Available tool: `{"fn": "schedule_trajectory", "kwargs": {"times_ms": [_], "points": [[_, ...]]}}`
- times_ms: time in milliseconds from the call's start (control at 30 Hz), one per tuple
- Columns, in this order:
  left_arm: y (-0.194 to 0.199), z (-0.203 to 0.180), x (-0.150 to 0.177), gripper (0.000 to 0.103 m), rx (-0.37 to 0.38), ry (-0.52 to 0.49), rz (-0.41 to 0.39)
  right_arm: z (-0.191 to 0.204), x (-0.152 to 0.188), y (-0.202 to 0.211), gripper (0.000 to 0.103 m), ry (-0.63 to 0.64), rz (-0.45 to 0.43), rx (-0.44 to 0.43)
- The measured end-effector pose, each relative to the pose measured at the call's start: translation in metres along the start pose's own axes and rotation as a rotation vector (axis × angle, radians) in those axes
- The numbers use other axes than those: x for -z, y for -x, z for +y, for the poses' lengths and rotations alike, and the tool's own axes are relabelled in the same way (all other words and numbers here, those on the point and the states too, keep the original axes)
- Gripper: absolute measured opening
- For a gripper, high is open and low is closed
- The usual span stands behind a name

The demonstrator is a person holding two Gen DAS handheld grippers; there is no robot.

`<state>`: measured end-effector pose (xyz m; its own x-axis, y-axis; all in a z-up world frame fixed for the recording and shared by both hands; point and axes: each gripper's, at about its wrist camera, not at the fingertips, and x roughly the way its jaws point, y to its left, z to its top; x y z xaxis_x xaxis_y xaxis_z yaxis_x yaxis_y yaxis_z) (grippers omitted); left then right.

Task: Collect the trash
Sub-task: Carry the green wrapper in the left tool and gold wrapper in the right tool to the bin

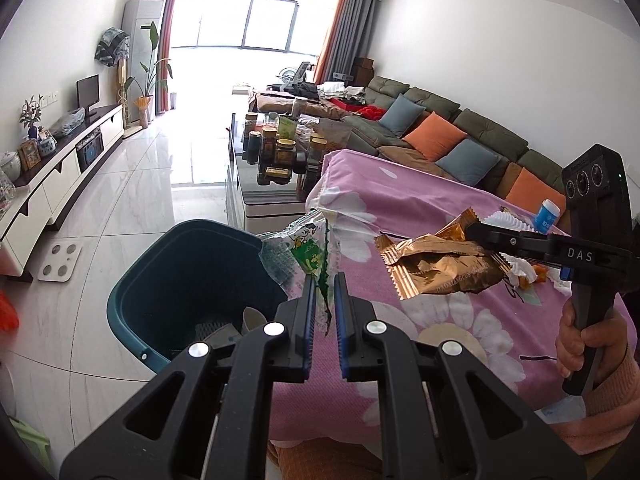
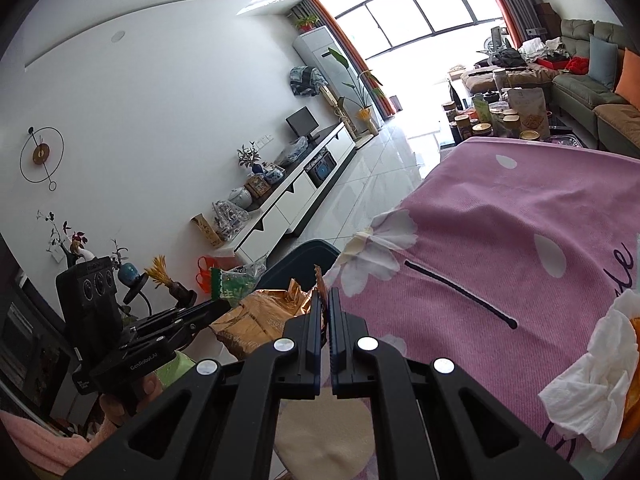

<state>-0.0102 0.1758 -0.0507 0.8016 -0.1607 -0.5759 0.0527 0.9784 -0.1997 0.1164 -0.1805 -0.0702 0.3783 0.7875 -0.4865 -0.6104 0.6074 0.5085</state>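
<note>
A: Wrappers first. Where are they?

B: The green-and-clear wrapper (image 1: 304,248) is pinched by its edge between the fingers of the left gripper (image 1: 325,292), hanging above the rim of the dark teal bin (image 1: 132,292), which stands on the floor beside the worktop.

A: And the gold one?

B: The gold wrapper (image 1: 436,268) is clamped in the right gripper (image 2: 325,304), held in the air over the pink flowered cloth (image 2: 520,208) near the worktop's edge, just beside the green one.

A: So both sets of fingers are clenched?

B: Yes, each closed tight on its wrapper.

A: Anything left on the cloth?

B: A crumpled white tissue (image 2: 592,384) with orange peel (image 2: 634,396) lies behind the right gripper, and a small blue-and-white bottle (image 1: 547,216) stands farther back. Some rubbish already lies at the bottom of the bin, too dim to name.
</note>
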Motion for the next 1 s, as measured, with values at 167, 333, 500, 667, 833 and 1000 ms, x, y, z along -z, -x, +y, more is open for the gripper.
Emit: {"fn": "schedule_trajectory", "kwargs": {"times_ms": [167, 333, 500, 667, 833, 1000], "points": [[-0.001, 0.009, -0.001, 0.01, -0.025, 0.015, 0.0, 0.01, -0.009, -0.013, 0.003, 0.024, 0.005, -0.01], [-0.003, 0.018, -0.001, 0.01, -0.047, 0.03, 0.003, 0.019, -0.015, -0.028, 0.003, 0.038, 0.017, -0.018], [-0.007, 0.027, 0.0, 0.01, -0.063, 0.045, 0.012, 0.026, -0.019, -0.043, 0.003, 0.055, 0.033, -0.023], [-0.008, 0.036, 0.002, 0.01, -0.078, 0.057, 0.018, 0.03, -0.024, -0.054, 0.003, 0.064, 0.046, -0.023], [-0.012, 0.044, 0.004, 0.01, -0.094, 0.07, 0.028, 0.031, -0.029, -0.065, 0.003, 0.063, 0.056, -0.018], [-0.019, 0.051, 0.007, 0.01, -0.111, 0.091, 0.04, 0.036, -0.031, -0.077, 0.003, 0.07, 0.068, -0.011]]}}
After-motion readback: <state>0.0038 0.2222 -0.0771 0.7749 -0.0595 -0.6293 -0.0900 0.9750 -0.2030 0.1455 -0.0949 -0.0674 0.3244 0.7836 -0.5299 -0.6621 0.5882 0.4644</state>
